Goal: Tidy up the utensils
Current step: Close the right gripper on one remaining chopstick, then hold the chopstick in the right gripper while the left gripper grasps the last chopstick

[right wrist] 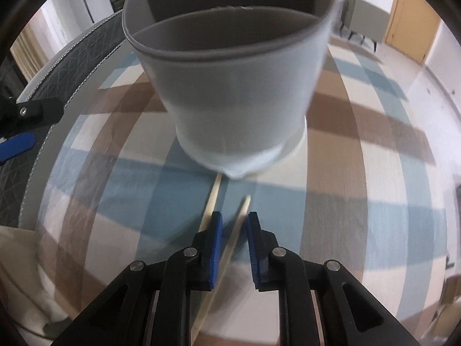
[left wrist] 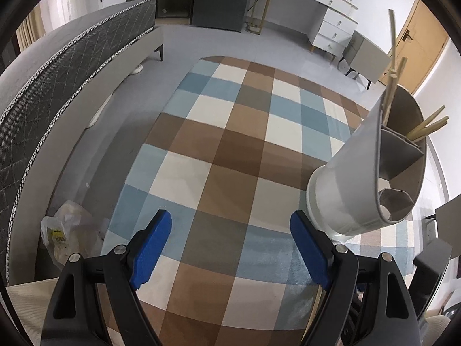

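A checked rug (left wrist: 230, 144) in brown, blue and cream covers the centre of a pale grey floor (left wrist: 178, 43). At left stands a bed with a dark quilted mattress (left wrist: 57, 66) on a light frame. At upper right, a white drawer unit (left wrist: 331, 26) and a grey side table (left wrist: 366, 54). A wooden door (left wrist: 415, 40) sits in the white wall at far right. Lighting is even.

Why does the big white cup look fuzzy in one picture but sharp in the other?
In the right wrist view the white plastic utensil holder and wooden chopsticks look smeared, probably motion blur; in the left wrist view the holder is crisp, though the fisheye lens bends the checked rug into curves.
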`<state>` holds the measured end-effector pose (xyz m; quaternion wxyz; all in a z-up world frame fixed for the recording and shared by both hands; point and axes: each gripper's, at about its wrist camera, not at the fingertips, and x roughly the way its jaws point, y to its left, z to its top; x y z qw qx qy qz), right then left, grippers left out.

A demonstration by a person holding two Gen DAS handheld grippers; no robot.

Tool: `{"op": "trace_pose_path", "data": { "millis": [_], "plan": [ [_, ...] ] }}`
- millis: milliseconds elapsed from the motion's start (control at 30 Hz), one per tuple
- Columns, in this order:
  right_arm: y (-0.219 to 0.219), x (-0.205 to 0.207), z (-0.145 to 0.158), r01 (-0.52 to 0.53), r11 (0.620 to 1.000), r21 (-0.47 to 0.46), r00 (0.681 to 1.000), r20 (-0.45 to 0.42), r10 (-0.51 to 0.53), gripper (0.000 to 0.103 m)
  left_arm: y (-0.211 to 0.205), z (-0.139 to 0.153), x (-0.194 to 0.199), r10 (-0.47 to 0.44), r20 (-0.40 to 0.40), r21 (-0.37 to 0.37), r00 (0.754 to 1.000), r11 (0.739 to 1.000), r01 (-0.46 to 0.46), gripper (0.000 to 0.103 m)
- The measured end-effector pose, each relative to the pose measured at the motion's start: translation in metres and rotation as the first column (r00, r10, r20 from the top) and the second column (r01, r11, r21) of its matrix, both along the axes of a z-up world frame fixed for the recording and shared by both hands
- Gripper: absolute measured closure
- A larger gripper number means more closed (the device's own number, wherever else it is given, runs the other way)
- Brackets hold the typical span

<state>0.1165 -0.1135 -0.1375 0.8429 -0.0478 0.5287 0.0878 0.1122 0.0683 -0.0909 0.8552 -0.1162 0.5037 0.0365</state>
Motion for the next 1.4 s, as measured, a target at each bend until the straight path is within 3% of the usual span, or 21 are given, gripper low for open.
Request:
{"op": "trace_pose_path", "data": {
  "millis": [67,100,133,267,400,533,667,733,867,1000,1100,1133,1267,1400],
  "plan": [
    [0.003,0.004,0.000,-0.008,1.000,-0.011,1.000,0.015,0.008,0.086,0.002,-0.001,0.000,0.008,-0.004,0.009,1.000,1.000,-0.008,0.022],
    [0.002,0.005,-0.001,-0.007,1.000,0.001,1.000,0.012,0.007,0.092,0.003,-0.001,0.000,0.009,-0.001,0.016,1.000,1.000,-0.009,0.022],
    [0.000,0.006,0.000,-0.004,1.000,0.026,1.000,0.004,0.004,0.098,0.003,0.000,0.000,0.006,0.003,0.015,1.000,1.000,-0.006,0.022],
    [-0.028,0.010,0.007,0.067,0.985,0.160,0.998,-0.019,-0.065,0.099,-0.003,-0.003,-0.001,-0.024,0.011,0.029,1.000,0.999,0.024,0.022],
    [-0.064,0.008,0.023,0.153,0.943,0.296,0.988,-0.011,-0.156,0.099,-0.016,-0.015,-0.004,-0.093,-0.031,-0.036,0.995,0.995,0.092,0.022],
    [-0.103,0.003,0.038,0.230,0.880,0.417,0.969,-0.011,-0.248,0.099,-0.044,-0.027,-0.012,-0.214,-0.086,-0.111,0.973,0.973,0.204,0.022],
    [-0.139,-0.008,0.046,0.295,0.810,0.507,0.945,-0.026,-0.327,0.099,-0.077,-0.033,-0.020,-0.304,-0.096,-0.058,0.948,0.952,0.299,0.022],
    [-0.148,-0.010,0.050,0.300,0.799,0.522,0.942,-0.027,-0.336,0.099,-0.091,-0.037,-0.020,-0.322,-0.105,-0.020,0.941,0.947,0.322,0.022],
    [-0.153,-0.019,0.059,0.287,0.801,0.526,0.940,0.008,-0.342,0.099,-0.108,-0.045,-0.016,-0.332,-0.130,-0.019,0.934,0.943,0.332,0.024],
    [-0.162,-0.032,0.065,0.298,0.789,0.537,0.932,0.015,-0.362,0.099,-0.130,-0.054,-0.012,-0.345,-0.184,0.051,0.921,0.932,0.359,0.054],
    [-0.168,-0.034,0.064,0.313,0.776,0.547,0.927,0.003,-0.376,0.099,-0.142,-0.059,-0.011,-0.347,-0.210,0.110,0.914,0.921,0.374,0.066],
    [-0.169,-0.034,0.064,0.316,0.775,0.548,0.926,0.000,-0.378,0.099,-0.145,-0.058,-0.012,-0.349,-0.206,0.105,0.914,0.921,0.375,0.069],
    [-0.170,-0.036,0.067,0.314,0.778,0.545,0.925,0.010,-0.380,0.099,-0.161,-0.055,-0.017,-0.386,-0.205,0.106,0.899,0.905,0.413,0.101],
    [-0.173,-0.041,0.070,0.318,0.776,0.545,0.919,0.023,-0.392,0.099,-0.165,-0.052,-0.026,-0.413,-0.190,0.082,0.890,0.897,0.434,0.101]
  ]
}}
